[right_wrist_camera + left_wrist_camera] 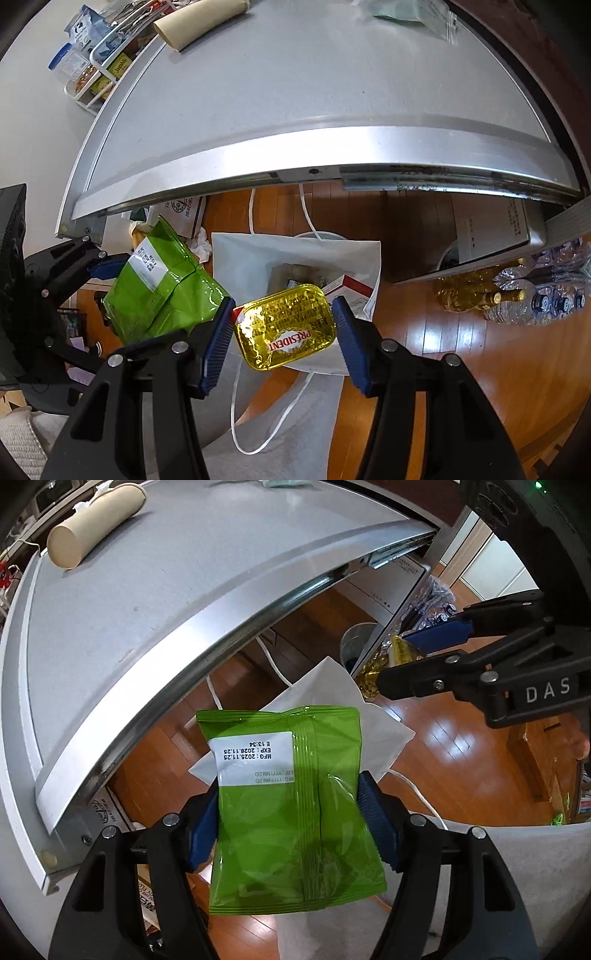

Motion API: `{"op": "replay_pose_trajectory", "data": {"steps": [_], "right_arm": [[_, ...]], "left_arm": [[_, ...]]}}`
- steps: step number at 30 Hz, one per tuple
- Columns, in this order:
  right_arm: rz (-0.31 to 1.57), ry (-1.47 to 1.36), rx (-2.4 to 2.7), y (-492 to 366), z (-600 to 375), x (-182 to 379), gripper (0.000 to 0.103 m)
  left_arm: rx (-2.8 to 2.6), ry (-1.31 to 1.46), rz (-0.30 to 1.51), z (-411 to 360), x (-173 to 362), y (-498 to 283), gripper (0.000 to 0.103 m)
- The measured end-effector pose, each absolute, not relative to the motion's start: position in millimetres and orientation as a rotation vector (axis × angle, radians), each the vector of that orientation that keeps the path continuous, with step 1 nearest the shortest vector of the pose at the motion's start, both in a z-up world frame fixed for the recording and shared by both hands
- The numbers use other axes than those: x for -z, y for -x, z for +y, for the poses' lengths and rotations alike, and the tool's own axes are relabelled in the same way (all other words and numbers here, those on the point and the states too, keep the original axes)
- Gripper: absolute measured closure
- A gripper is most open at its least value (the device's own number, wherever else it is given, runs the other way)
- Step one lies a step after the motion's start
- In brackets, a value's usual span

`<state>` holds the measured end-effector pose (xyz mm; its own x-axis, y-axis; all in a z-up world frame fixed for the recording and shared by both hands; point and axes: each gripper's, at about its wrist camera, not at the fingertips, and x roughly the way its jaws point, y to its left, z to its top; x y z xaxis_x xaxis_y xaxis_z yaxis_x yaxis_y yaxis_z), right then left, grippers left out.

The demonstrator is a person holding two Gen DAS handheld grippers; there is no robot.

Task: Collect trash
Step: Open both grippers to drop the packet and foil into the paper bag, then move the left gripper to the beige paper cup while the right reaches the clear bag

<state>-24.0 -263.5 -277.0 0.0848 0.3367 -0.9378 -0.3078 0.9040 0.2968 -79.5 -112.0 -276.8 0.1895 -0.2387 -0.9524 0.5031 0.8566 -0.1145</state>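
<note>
My left gripper [286, 812] is shut on a green snack packet [291, 812], held past the table edge above a white paper bag [373, 734] on the floor. My right gripper [282, 325] is shut on a gold foil Président butter wrapper [286, 326], held over the open mouth of the same white bag [295, 258]. In the right wrist view the green packet [162, 291] and left gripper sit at the left. In the left wrist view the right gripper [410, 657] holds the gold wrapper [376, 664] at the right. A red-and-white carton [349, 290] lies inside the bag.
A grey table [129, 609] holds a cardboard tube [96, 524] stuffed with tissue and a plastic bag [410, 18] at the far edge. Bottles [517, 299] stand on the wooden floor at the right. A rack of jars [99, 62] sits left of the table.
</note>
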Motion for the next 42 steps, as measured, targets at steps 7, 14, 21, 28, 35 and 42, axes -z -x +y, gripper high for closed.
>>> {"op": "replay_pose_trajectory", "data": {"steps": [7, 14, 21, 28, 35, 42], "right_arm": [[1.396, -0.046, -0.450, 21.2, -273.2, 271.5, 0.039], [1.386, -0.069, -0.423, 22.1, -285.3, 262.7, 0.038], [1.363, -0.074, -0.420, 29.6, -290.5, 248.1, 0.038], [1.340, -0.068, -0.425, 42.8, -299.5, 228.5, 0.037], [1.243, -0.033, -0.470, 55.2, -295.9, 177.4, 0.037], [1.006, 0.066, -0.414, 21.9, -268.4, 123.0, 0.012]], "left_arm": [[0.506, -0.281, 1.296, -111.9, 280.9, 72.7, 0.027], [0.516, -0.231, 1.300, -104.5, 276.2, 68.5, 0.018], [0.541, -0.254, 1.288, -103.6, 266.8, 75.6, 0.018], [0.553, -0.258, 1.274, -98.3, 250.1, 91.5, 0.018], [0.578, -0.237, 1.207, -76.9, 204.1, 108.3, 0.018], [0.445, -0.169, 0.942, -52.9, 127.4, 87.3, 0.018]]}}
